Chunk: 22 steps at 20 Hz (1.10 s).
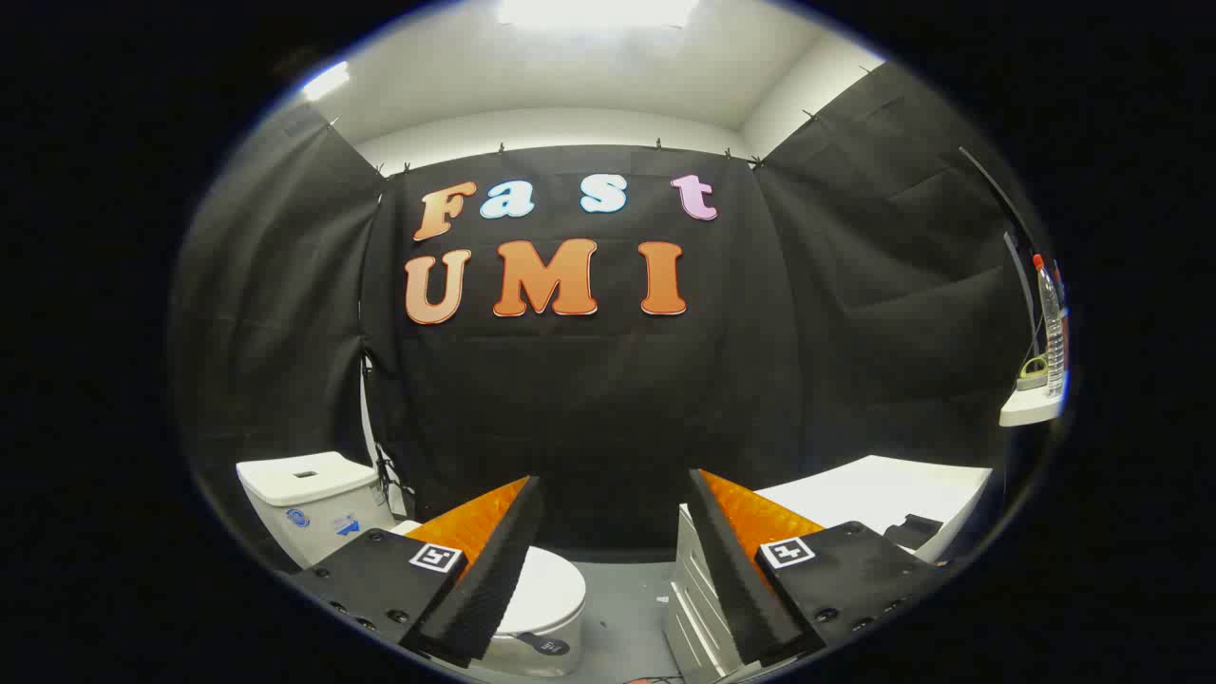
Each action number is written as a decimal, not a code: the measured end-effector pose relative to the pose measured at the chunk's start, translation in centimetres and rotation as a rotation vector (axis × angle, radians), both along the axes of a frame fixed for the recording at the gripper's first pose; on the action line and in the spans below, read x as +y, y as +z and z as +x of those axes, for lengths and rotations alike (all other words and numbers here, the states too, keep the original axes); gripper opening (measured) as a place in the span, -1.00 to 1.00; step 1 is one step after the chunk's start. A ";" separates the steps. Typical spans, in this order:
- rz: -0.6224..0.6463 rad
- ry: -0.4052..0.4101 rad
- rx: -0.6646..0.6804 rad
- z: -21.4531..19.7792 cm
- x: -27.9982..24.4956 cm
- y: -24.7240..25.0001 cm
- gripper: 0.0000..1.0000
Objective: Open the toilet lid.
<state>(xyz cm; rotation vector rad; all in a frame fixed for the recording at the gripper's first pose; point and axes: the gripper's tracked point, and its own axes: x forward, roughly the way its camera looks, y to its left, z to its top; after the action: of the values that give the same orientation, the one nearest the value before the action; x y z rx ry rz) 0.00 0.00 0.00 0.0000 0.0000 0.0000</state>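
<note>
A white toilet stands low on the left, its lid lying flat and closed over the bowl, with the white tank behind it against the black cloth wall. My gripper is open, held well above and short of the toilet, nothing between its fingers. The left finger overlaps part of the lid and bowl in the view. The right finger stands over the edge of a white cabinet.
A white cabinet with drawers and a flat white top stands right of the toilet, a small dark object on it. Grey floor runs between toilet and cabinet. A shelf at far right holds a clear bottle.
</note>
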 end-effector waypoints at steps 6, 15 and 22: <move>0.031 0.000 0.006 0.3 -0.4 -0.3 0.96; -0.026 0.019 0.002 0.0 0.6 -0.4 0.96; -0.027 -0.008 -0.038 -1.0 0.0 1.2 0.97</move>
<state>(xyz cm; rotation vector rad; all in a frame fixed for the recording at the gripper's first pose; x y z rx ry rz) -1.03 -0.03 1.23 -0.0270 -0.0382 -0.0081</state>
